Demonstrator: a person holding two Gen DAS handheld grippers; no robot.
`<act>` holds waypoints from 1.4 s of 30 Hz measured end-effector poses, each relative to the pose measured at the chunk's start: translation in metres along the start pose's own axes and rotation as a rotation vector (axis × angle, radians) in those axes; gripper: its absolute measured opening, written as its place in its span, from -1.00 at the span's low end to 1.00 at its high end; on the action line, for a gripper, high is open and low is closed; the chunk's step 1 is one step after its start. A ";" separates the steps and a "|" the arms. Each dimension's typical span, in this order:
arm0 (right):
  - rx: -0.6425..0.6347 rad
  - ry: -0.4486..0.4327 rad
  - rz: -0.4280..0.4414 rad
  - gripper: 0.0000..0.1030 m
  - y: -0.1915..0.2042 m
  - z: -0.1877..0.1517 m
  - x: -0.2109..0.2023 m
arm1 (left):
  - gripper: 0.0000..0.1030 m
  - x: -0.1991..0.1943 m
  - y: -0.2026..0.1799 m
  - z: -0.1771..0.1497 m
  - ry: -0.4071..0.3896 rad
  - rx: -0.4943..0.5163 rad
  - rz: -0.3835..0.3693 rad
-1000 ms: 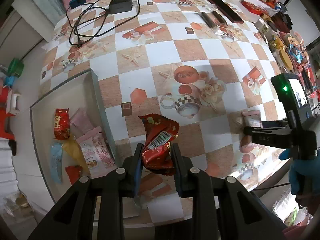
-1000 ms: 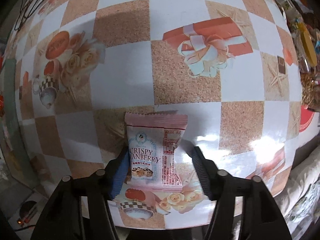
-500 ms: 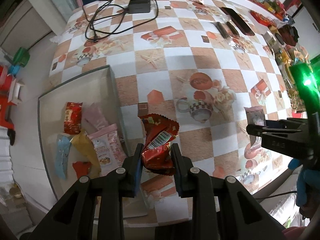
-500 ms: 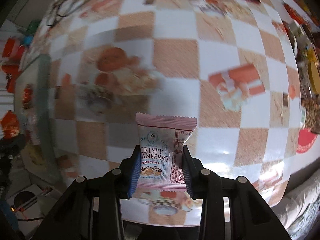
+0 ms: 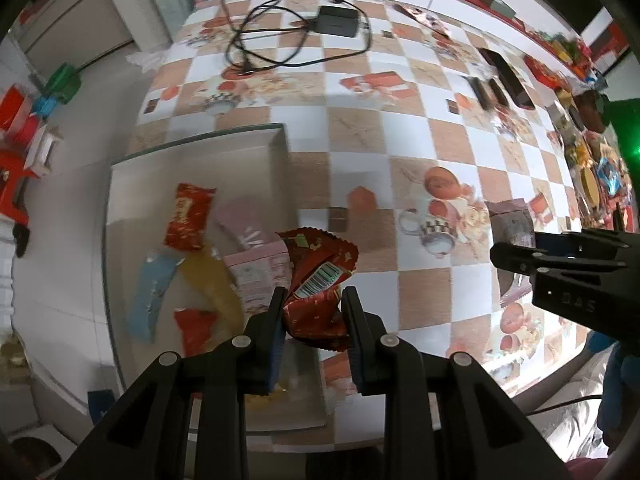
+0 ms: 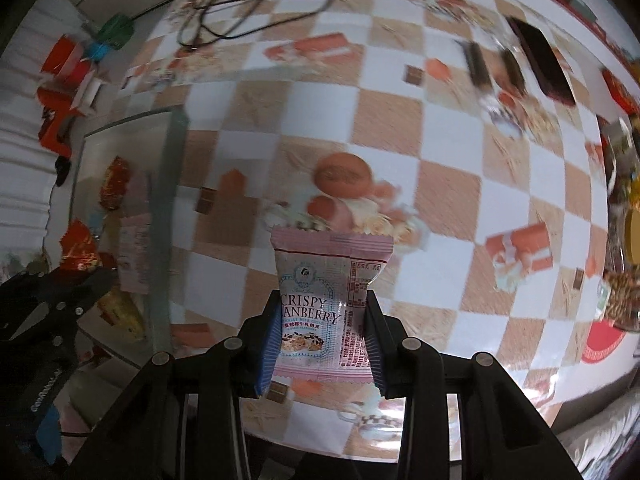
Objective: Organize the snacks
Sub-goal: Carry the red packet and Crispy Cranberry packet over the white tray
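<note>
My left gripper [image 5: 313, 300] is shut on a crumpled red snack packet [image 5: 318, 280] and holds it above the right edge of a clear glass tray [image 5: 192, 148] that holds several snack packets. My right gripper [image 6: 324, 320] is shut on a pink Crispy Cranberry packet [image 6: 326, 300], lifted above the checkered table. The right gripper also shows at the right of the left wrist view [image 5: 516, 256], with the pink packet [image 5: 510, 220] in it. The tray [image 6: 172, 184] lies at the left of the right wrist view, with the left gripper [image 6: 100, 276] over it.
A black charger with tangled cable [image 5: 336, 22] lies at the table's far side. A dark phone [image 5: 508, 76] and small bars [image 5: 480, 94] lie far right. More snacks [image 5: 592, 176] crowd the right edge. The table's near edge [image 5: 520, 384] is close below.
Both grippers have moved left toward the tray. The right gripper closed on the pink packet and lifted it off the table. The red packet now hangs over the tray's edge.
</note>
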State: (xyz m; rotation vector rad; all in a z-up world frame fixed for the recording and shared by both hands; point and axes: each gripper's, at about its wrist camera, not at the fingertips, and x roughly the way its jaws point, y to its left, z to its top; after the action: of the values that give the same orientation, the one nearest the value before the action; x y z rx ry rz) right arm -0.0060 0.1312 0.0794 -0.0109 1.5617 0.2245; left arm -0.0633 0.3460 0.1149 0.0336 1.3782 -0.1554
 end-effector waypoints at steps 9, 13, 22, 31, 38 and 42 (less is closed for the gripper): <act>-0.102 -0.019 0.004 -0.23 0.052 0.014 -0.003 | -0.43 -0.004 0.041 -0.008 -0.012 -0.072 0.013; -0.143 -0.024 0.007 -0.23 0.074 0.018 -0.005 | -0.43 -0.004 0.058 -0.013 -0.011 -0.100 0.018; -0.225 -0.029 0.012 -0.23 0.118 0.025 -0.004 | -0.43 -0.003 0.088 -0.022 -0.006 -0.149 0.025; -0.292 -0.023 0.012 -0.23 0.149 0.027 0.001 | -0.43 -0.001 0.104 -0.029 -0.001 -0.183 0.027; -0.320 -0.016 0.009 -0.23 0.163 0.027 0.004 | -0.43 0.001 0.110 -0.032 0.002 -0.193 0.023; -0.329 -0.014 0.006 -0.23 0.167 0.028 0.005 | -0.43 0.002 0.110 -0.032 0.004 -0.192 0.022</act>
State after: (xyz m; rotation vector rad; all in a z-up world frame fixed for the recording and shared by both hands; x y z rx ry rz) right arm -0.0031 0.3000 0.0972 -0.2617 1.4967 0.4831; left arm -0.0798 0.4585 0.0996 -0.1113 1.3907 -0.0043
